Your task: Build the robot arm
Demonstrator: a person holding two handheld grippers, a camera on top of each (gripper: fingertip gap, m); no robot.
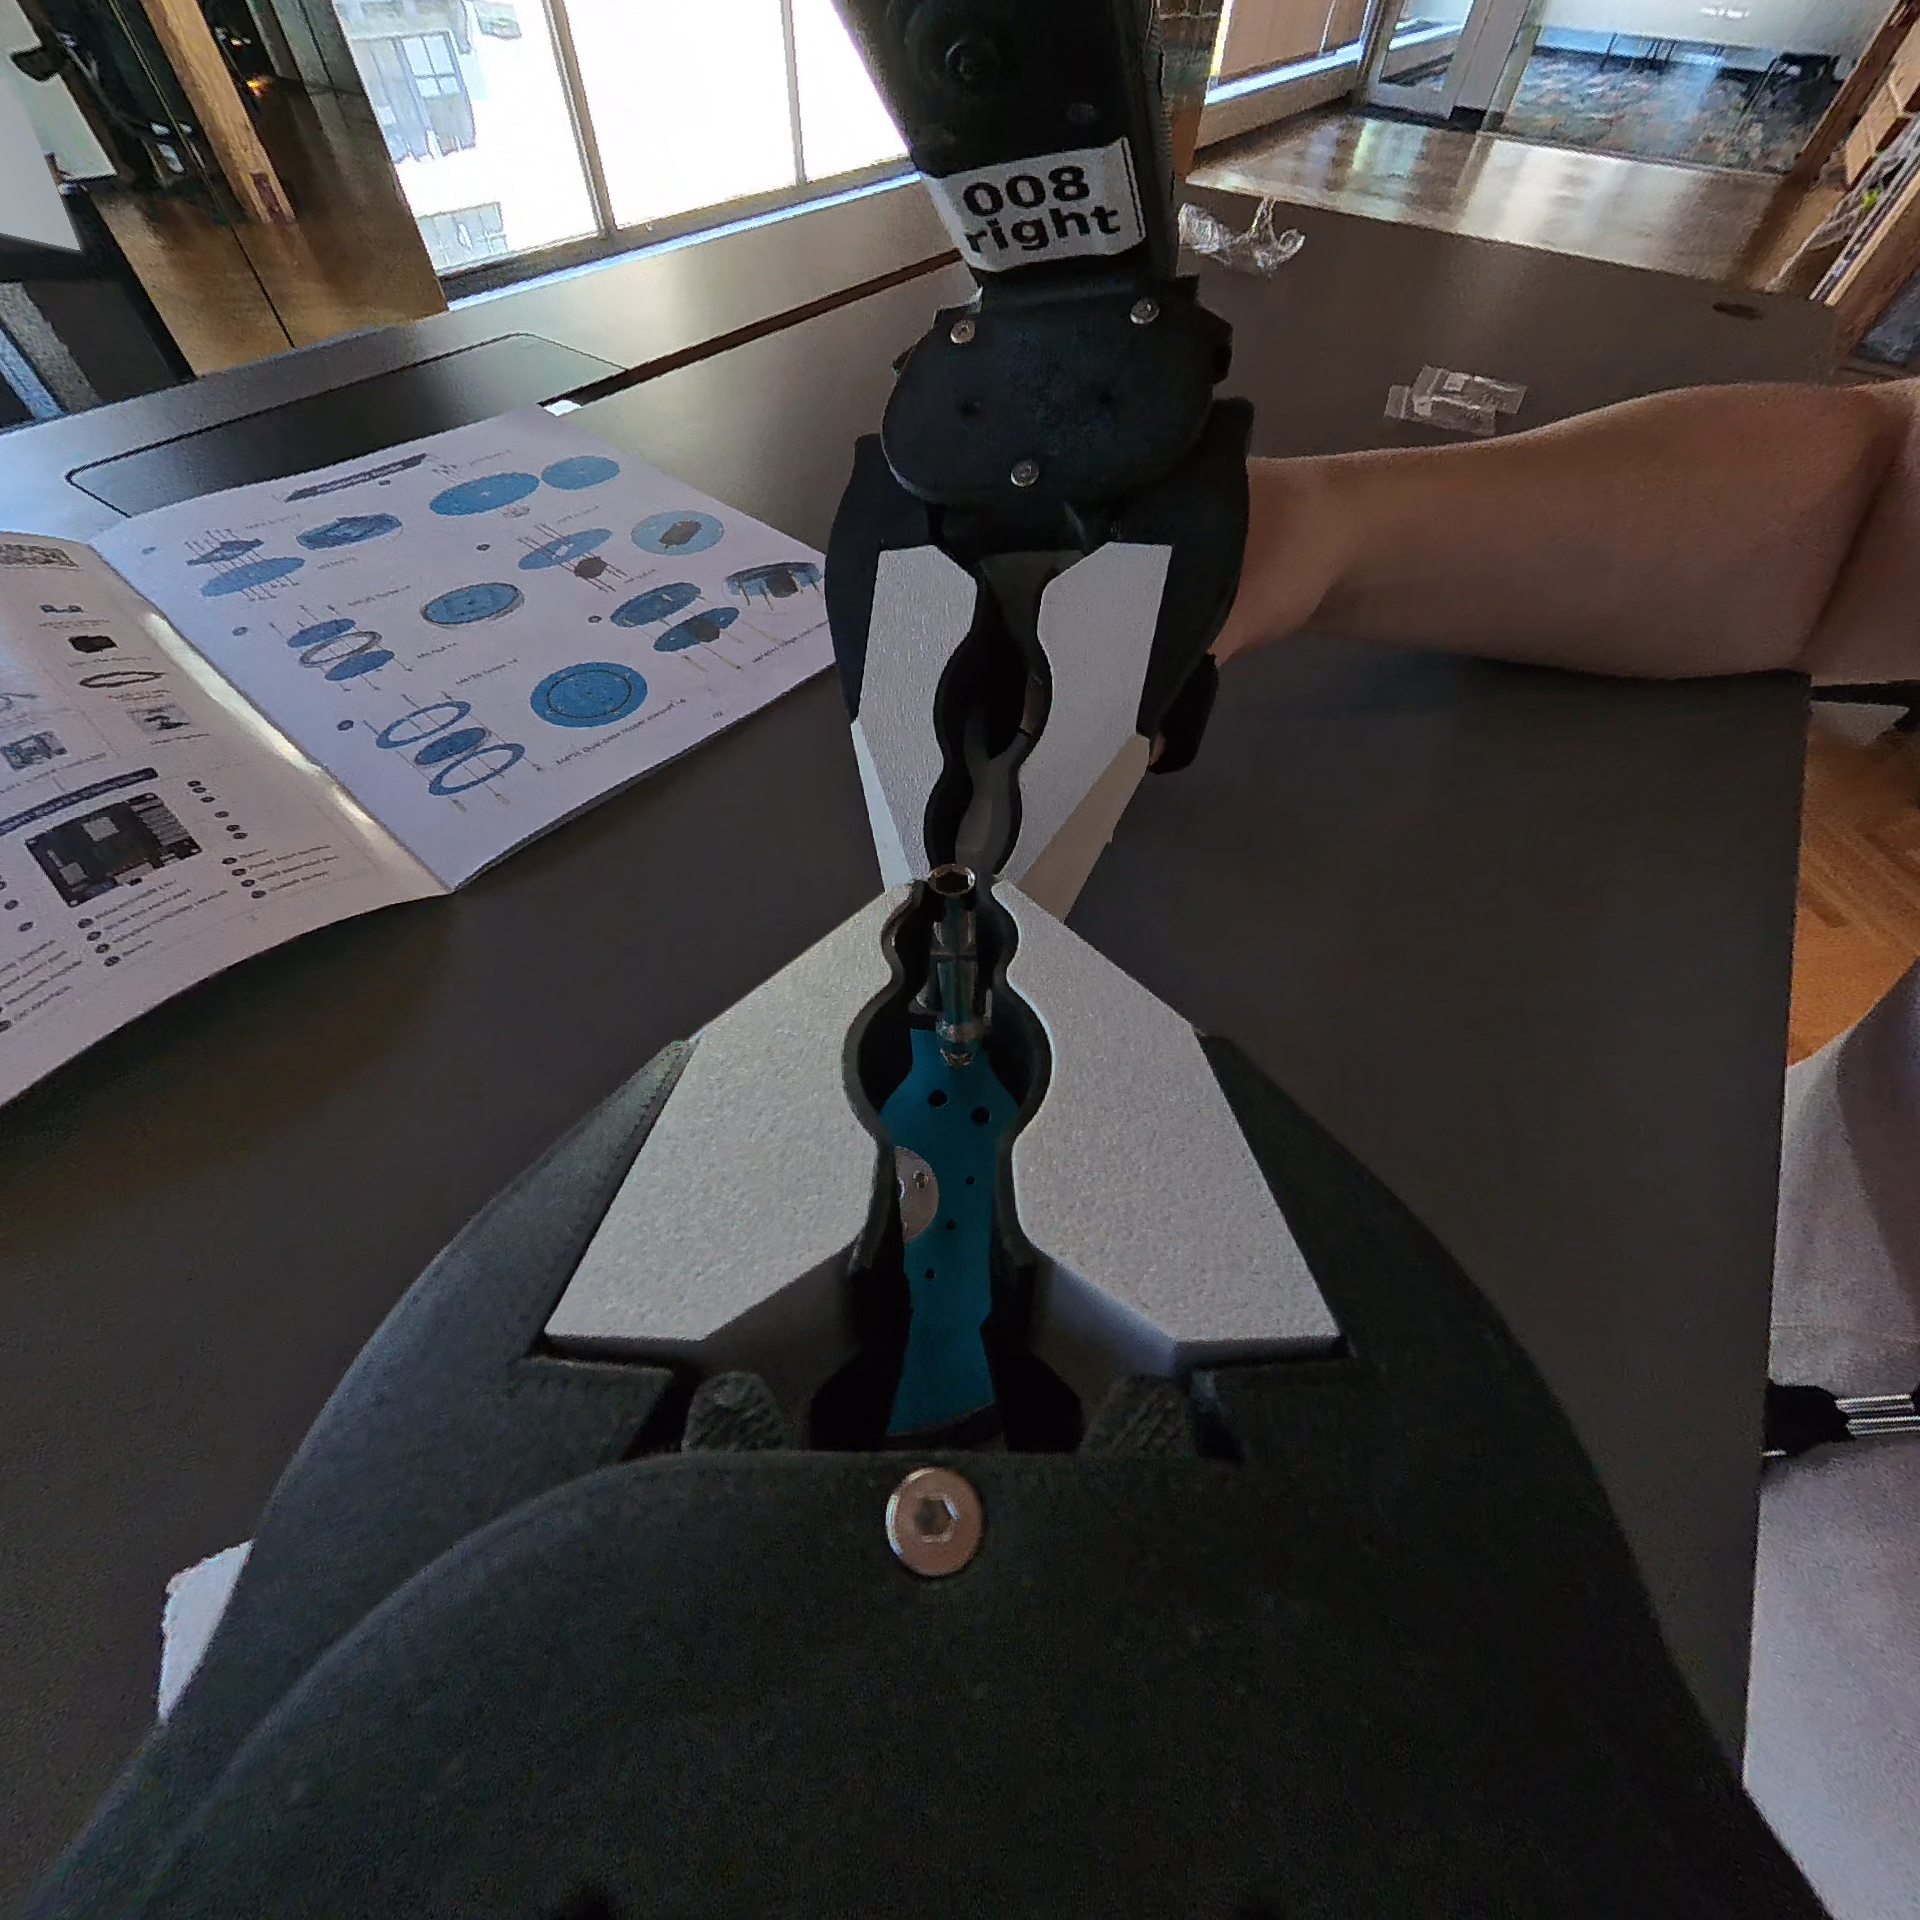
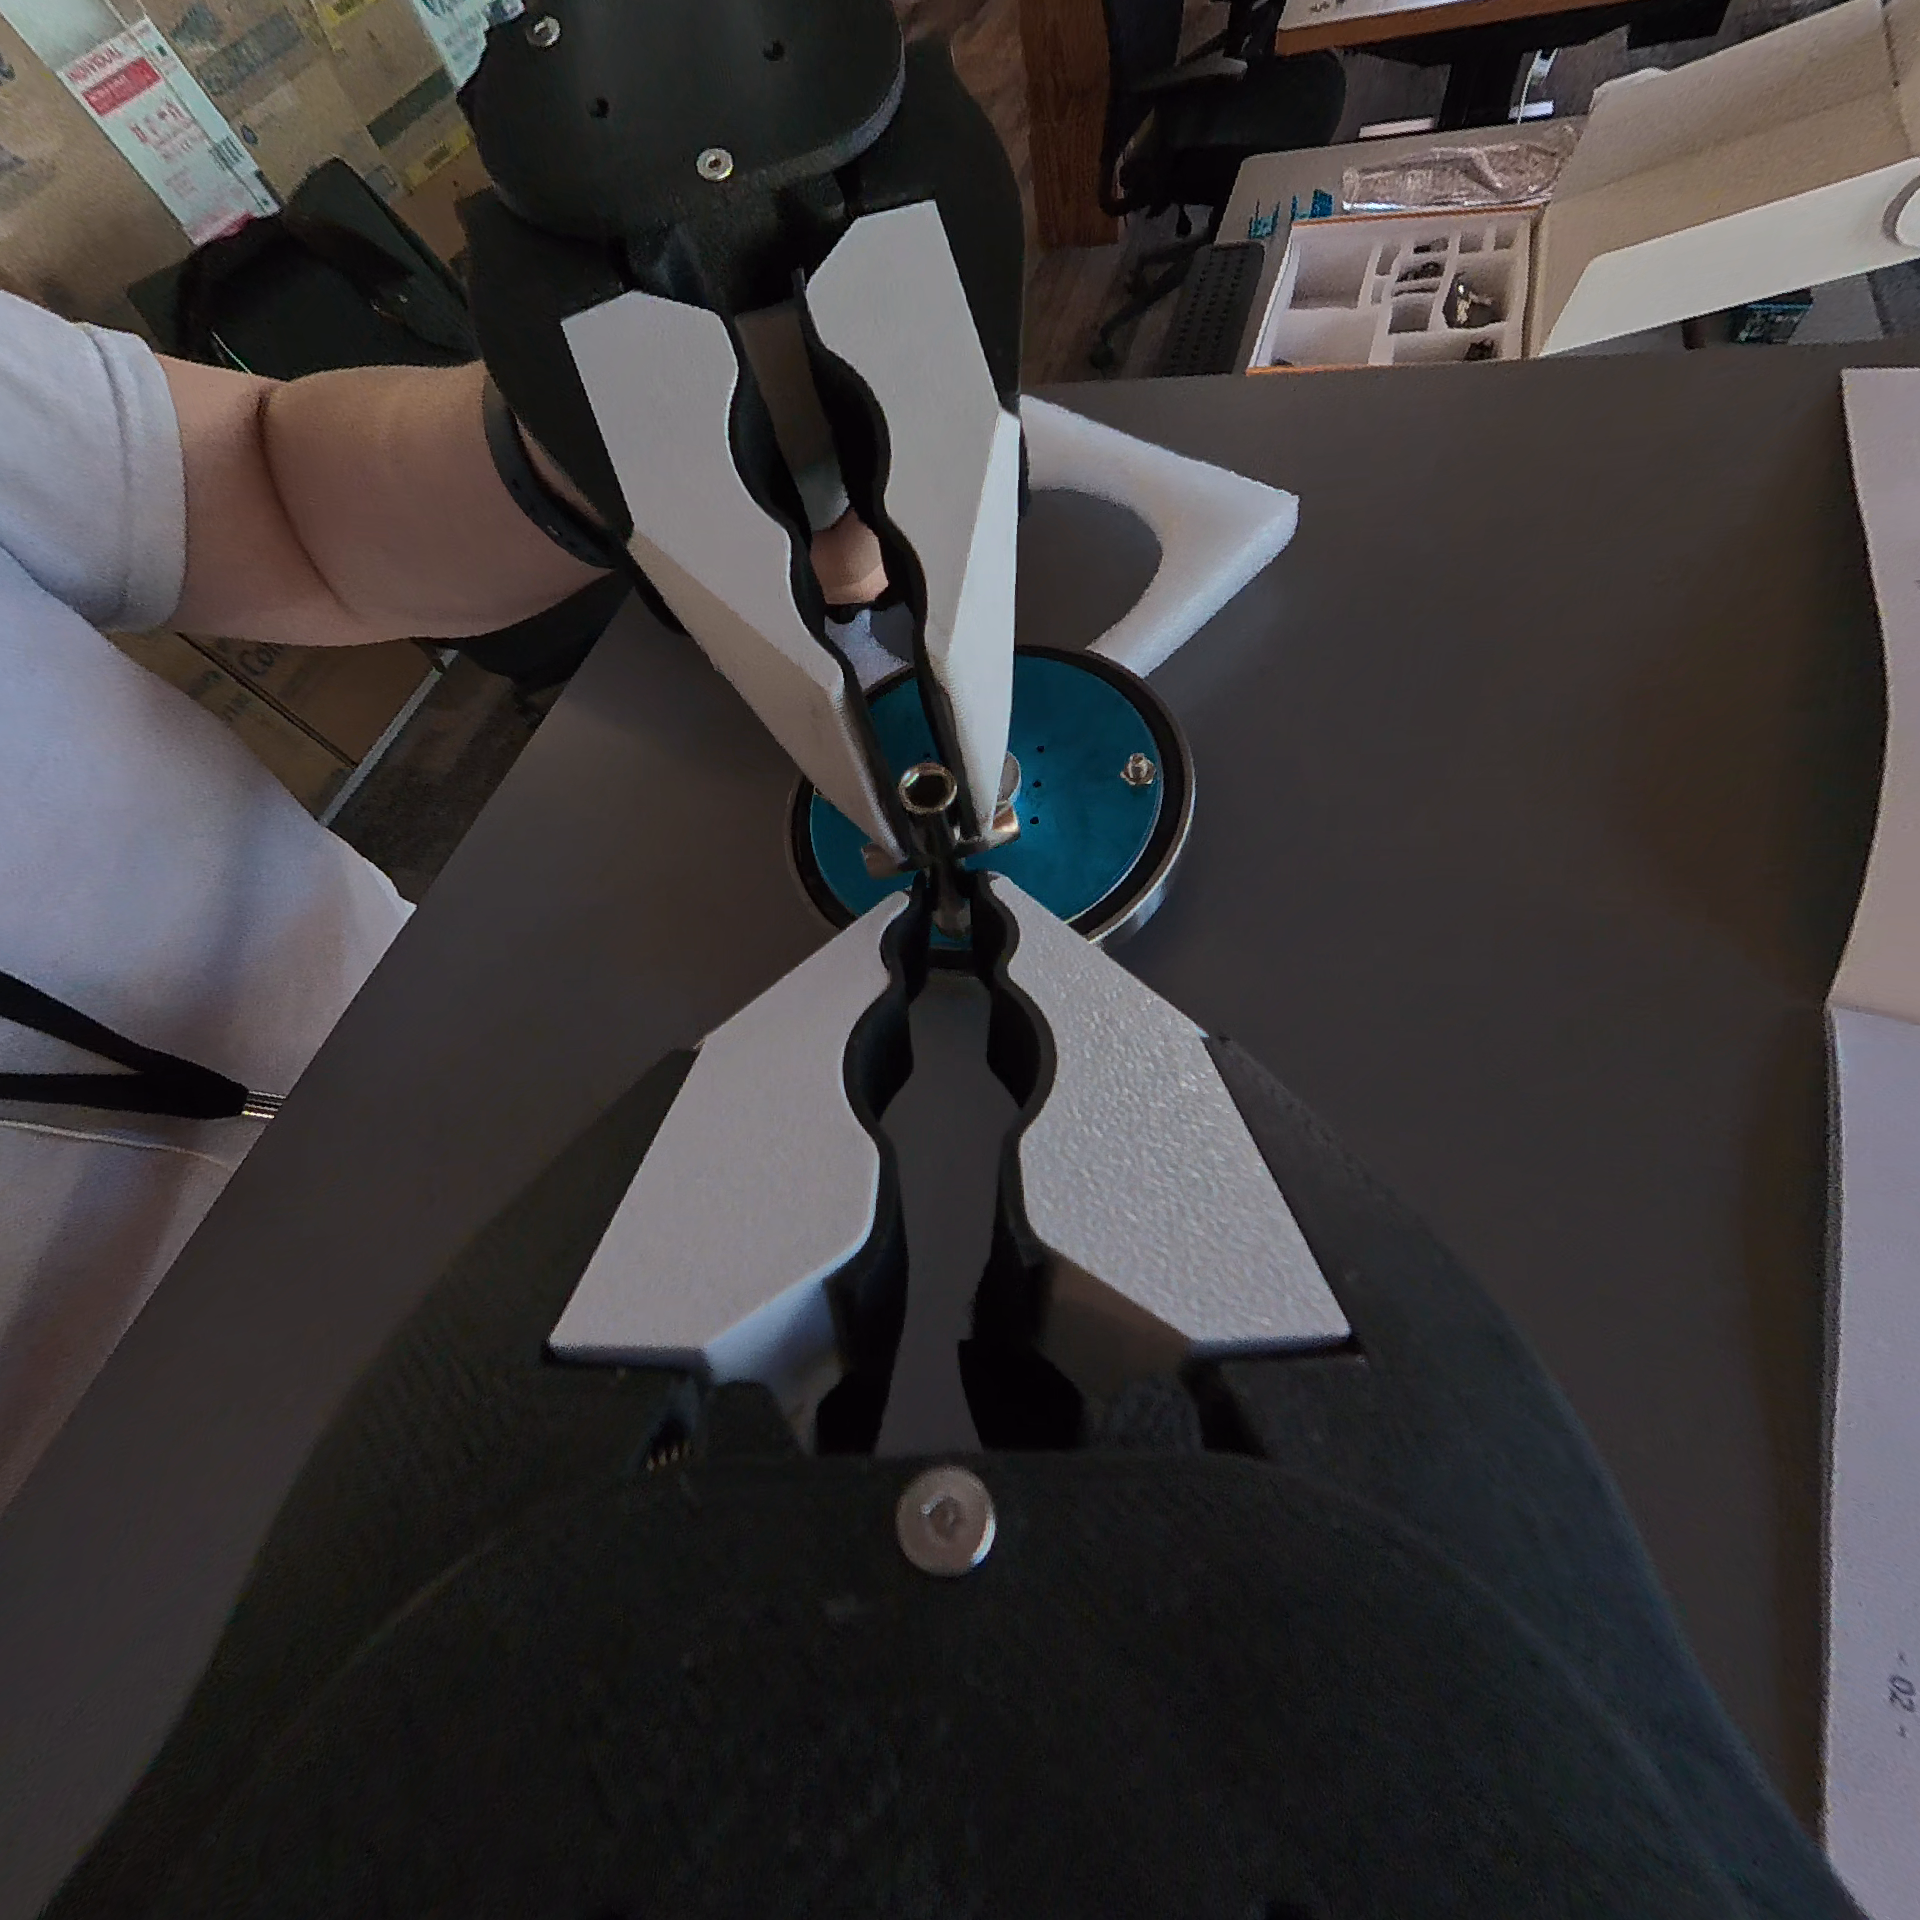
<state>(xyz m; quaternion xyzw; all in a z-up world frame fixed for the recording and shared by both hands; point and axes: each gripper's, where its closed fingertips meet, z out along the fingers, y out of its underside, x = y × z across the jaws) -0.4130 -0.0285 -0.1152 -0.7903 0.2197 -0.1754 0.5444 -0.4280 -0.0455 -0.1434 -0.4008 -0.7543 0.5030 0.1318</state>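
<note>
1. Hex standoff (image 2: 928,787): a small bright metal post with a socketed top, stood upright over the near left part of the blue disc (image 2: 1081,831). It is judged rigid, light and smooth, so easily slipped or tipped. The shank is judged the best hold, being gripped across its flats.
2. Blue disc: a round drilled plate in a dark rim, laid flat on the dark table (image 2: 1455,727). It is judged stiff and far heavier than the post. A second small fitting (image 2: 1140,771) is seen near its far right edge.
3. Left gripper (image 1: 951,904): closed on the standoff just below its top, above the disc.
4. Right gripper (image 2: 948,914): brought tip to tip with the left at the disc's near edge, jaws almost together. Whether the post's foot is pinched cannot be told.
5. White foam insert (image 2: 1216,520): placed just behind the disc.
6. Open booklet (image 1: 436,644): laid well apart from the disc.
</note>
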